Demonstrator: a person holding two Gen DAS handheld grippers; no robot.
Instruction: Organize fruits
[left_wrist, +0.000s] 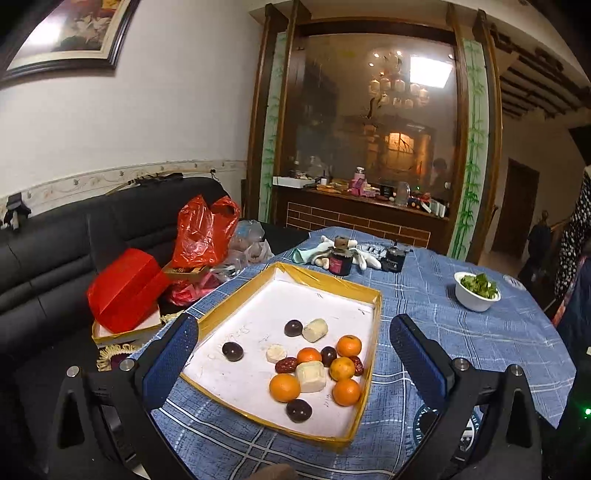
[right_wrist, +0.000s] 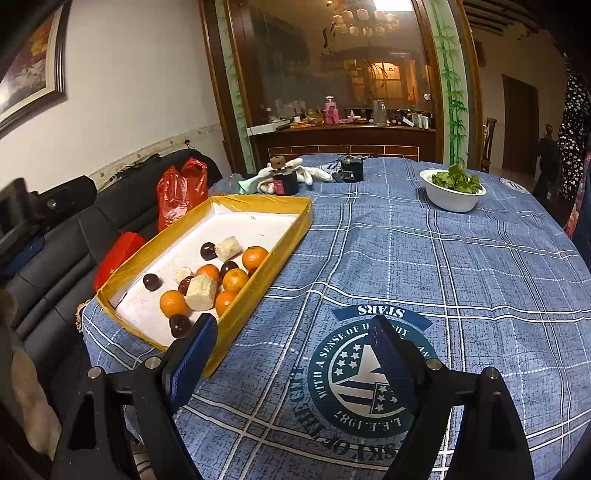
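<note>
Fruits (left_wrist: 312, 369) clustered in yellow tray (left_wrist: 375, 325) — both grippers (left_wrist: 293, 343) (right_wrist: 293, 345) gaping, empty.

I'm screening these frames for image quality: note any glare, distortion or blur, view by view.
Left wrist view: strong fisheye bending of the cabinet frame, a blown-out bright patch in its glass, black vignetted corners; the fruit in the yellow tray is sharp. Right wrist view: same barrel distortion curving the blue tablecloth grid, chandelier reflections glaring in the glass, the background soft, and the white bowl crisp.
</note>
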